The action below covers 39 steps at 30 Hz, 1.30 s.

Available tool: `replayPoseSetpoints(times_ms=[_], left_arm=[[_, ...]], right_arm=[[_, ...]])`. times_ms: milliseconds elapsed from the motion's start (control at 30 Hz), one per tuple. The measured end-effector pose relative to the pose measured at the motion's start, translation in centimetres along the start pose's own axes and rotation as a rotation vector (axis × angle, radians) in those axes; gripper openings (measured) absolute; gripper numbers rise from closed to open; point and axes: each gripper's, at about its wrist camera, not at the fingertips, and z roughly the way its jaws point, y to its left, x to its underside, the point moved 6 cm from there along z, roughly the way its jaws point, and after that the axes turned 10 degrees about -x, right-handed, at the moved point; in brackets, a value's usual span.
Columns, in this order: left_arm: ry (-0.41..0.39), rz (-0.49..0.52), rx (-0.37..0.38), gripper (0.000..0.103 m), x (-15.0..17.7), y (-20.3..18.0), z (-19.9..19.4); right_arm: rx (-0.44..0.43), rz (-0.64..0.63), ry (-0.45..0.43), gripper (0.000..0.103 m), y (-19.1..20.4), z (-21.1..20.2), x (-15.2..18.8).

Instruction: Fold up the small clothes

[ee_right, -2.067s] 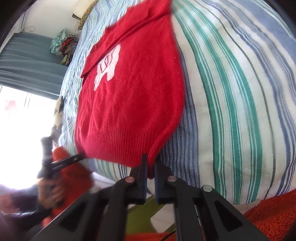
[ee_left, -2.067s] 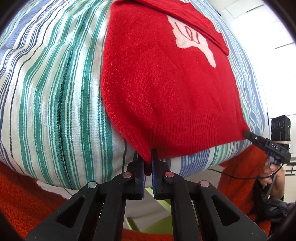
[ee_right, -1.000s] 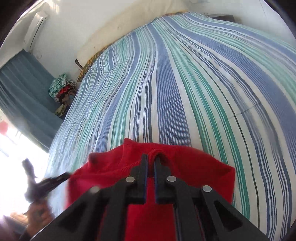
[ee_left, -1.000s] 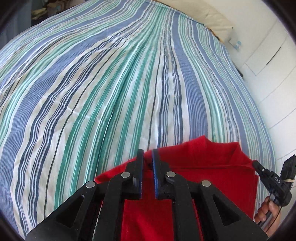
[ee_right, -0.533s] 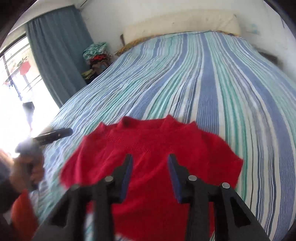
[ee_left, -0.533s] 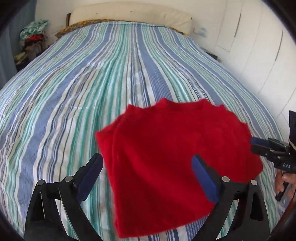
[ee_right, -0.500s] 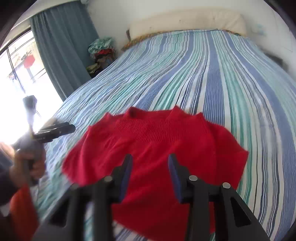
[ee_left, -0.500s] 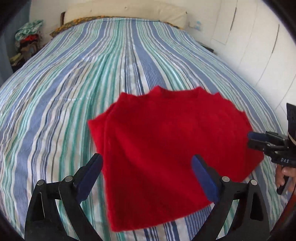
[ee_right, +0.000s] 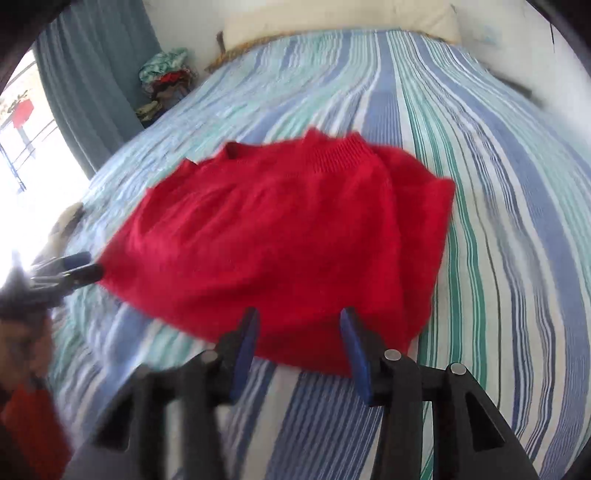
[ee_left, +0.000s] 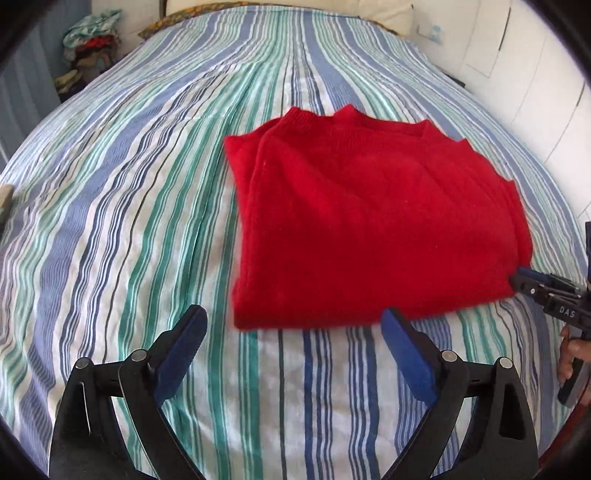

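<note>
A red knit sweater (ee_left: 369,229) lies folded in half on the striped bedspread (ee_left: 129,206), its ribbed hem and neck at the far side. My left gripper (ee_left: 291,317) stands wide open just short of the sweater's near fold, holding nothing. In the right wrist view the same sweater (ee_right: 280,236) is blurred. My right gripper (ee_right: 299,315) hangs over its near edge with its jaws opening; the fold shows between the fingertips, but the pads do not press on it. Each gripper also shows in the other's view: the right gripper (ee_left: 546,291) and the left gripper (ee_right: 70,269), one at each near corner.
Pillows (ee_right: 332,22) lie at the head of the bed. A heap of clothes (ee_right: 166,74) sits beside a blue curtain (ee_right: 92,85) on the left. White cupboard doors (ee_left: 535,74) run along the right. A hand (ee_left: 572,350) holds the right gripper.
Both grippers carried the hem up over the sweater, let go and opened. They have since drawn back toward the near edge, and the sweater now lies folded on the bed.
</note>
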Motion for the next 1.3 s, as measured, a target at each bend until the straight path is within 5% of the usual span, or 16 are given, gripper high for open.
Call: replayPoseSetpoints(times_ms=[167, 300, 500, 1300], left_arm=[[-0.023, -0.033, -0.025, 0.096, 4.0, 1.6, -2.8], [-0.035, -0.007, -0.078, 0.096, 4.8, 0.7, -2.4], [-0.055, 0.055, -0.129, 0.096, 5.4, -0.5, -0.4], [-0.064, 0.062, -0.133, 0.102, 6.5, -0.8, 1.0]], right_arm=[[0.021, 0.095, -0.084, 0.047, 0.0, -3.0, 2.1], [0.074, 0.031, -0.174, 0.062, 2.2, -6.7, 4.8], [0.157, 0.082, -0.133, 0.063, 0.5, -5.4, 10.0], [0.161, 0.050, -0.169, 0.074, 0.6, -4.0, 10.6]])
